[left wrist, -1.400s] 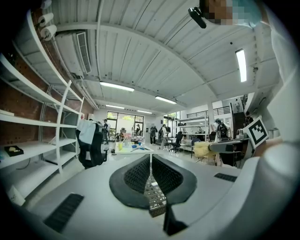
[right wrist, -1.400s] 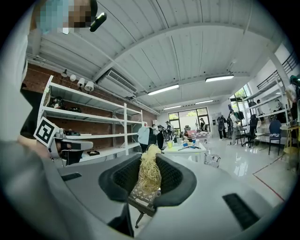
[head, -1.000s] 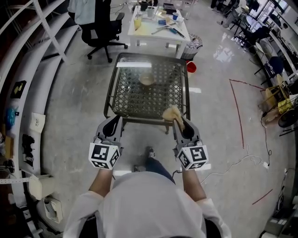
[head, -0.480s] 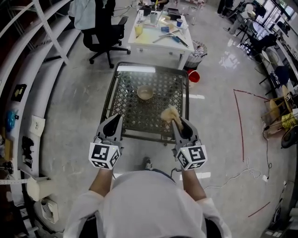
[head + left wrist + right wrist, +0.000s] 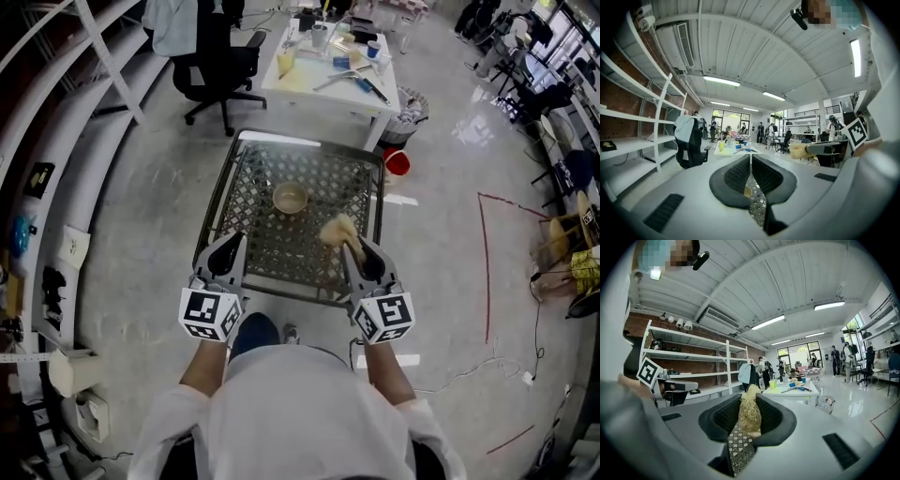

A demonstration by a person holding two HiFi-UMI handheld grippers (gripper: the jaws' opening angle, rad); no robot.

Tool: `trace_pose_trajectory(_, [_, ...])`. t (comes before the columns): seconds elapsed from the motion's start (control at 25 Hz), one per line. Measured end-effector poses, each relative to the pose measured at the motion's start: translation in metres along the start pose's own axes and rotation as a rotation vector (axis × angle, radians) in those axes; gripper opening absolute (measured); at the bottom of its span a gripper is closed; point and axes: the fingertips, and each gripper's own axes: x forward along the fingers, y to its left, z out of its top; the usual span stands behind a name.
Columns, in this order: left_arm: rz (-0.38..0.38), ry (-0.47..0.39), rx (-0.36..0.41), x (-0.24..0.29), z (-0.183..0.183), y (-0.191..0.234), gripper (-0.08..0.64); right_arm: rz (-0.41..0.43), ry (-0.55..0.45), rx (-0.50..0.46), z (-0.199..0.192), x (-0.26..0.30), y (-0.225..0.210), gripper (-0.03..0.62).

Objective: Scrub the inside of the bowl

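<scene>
A small tan bowl (image 5: 290, 198) stands upright near the middle of a dark lattice-topped table (image 5: 212, 223). My right gripper (image 5: 348, 247) is shut on a straw-coloured fibrous scrubber (image 5: 339, 230), which sticks out past its fingertips over the table's near right part. In the right gripper view the scrubber (image 5: 750, 415) fills the gap between the jaws. My left gripper (image 5: 232, 246) is shut and holds nothing, hovering over the table's near left edge. Through its closed jaws a sliver of the bowl (image 5: 747, 191) shows. Both grippers are short of the bowl.
Beyond the lattice table stands a white table (image 5: 328, 70) with cups and tools. A black office chair (image 5: 217, 56) is at its left, a red bucket (image 5: 397, 161) and a wire bin (image 5: 412, 103) at its right. White shelves (image 5: 56, 112) run along the left.
The person has stepped toward the lattice table. Both grippers have moved forward from just short of it to over its near edge. The bowl lies closer.
</scene>
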Motion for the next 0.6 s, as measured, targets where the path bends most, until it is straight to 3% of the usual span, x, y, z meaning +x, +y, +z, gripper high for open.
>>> trace_pose_trajectory(0.28, [-0.032, 0.010, -0.003, 0.039, 0.002, 0.022, 0.041, -0.028, -0.004, 0.013, 0.002, 0.034, -0.015, 0.100])
trace_pose_trajectory(0.6, [-0.122, -0.006, 0.012, 0.089, 0.023, 0.049, 0.041, -0.107, -0.016, 0.010, 0.014, 0.070, -0.029, 0.100])
